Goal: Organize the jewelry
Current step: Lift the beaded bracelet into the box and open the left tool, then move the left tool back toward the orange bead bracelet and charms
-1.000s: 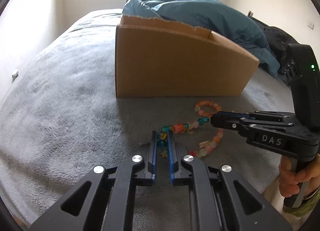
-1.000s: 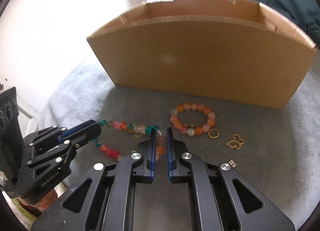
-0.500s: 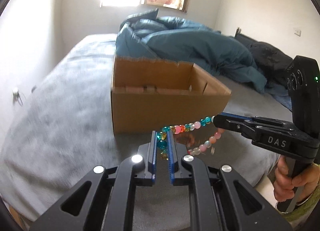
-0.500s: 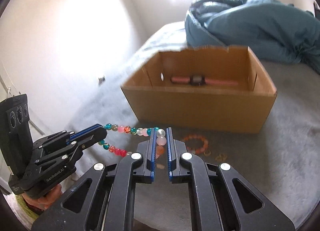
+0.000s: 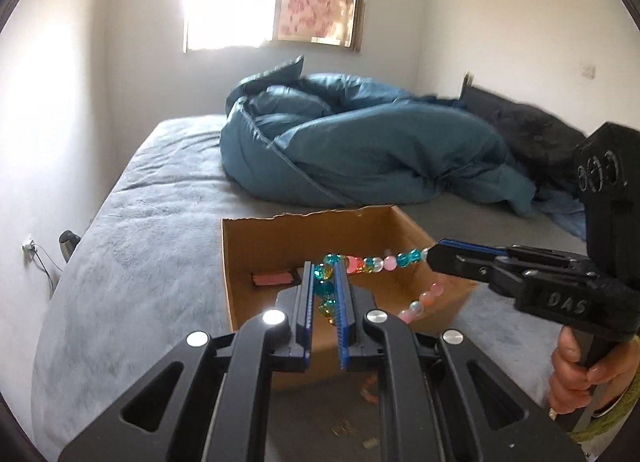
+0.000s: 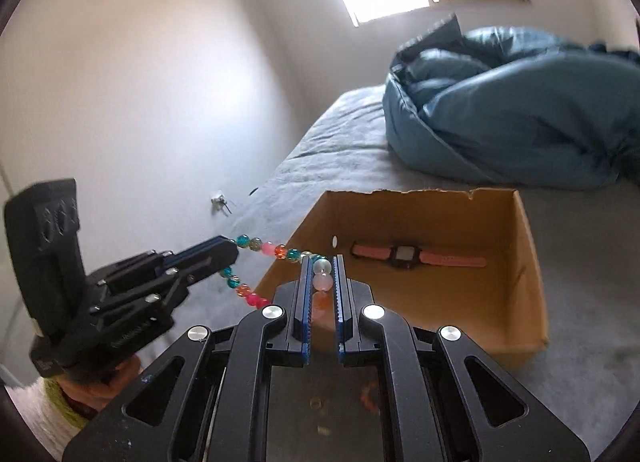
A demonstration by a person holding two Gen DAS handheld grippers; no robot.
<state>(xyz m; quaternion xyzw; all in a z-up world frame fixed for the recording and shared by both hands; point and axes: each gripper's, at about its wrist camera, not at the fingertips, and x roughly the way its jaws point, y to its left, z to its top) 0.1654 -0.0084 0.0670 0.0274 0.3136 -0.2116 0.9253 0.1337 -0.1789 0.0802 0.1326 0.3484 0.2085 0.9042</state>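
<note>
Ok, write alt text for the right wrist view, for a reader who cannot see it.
Two handheld grippers, the right gripper and the left gripper, each pinch one end of a multicolored beaded necklace stretched between them in the air at an open cardboard box. A pink watch lies inside the box, which sits on a grey bed near a blue duvet.

left gripper [image 5: 324,294]: clamped, raised | right gripper [image 6: 323,286]: clamped, raised

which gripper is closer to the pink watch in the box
Right, probably. The right gripper hangs at the box's near wall facing the pink watch; the left gripper is off beside the box's left corner.
</note>
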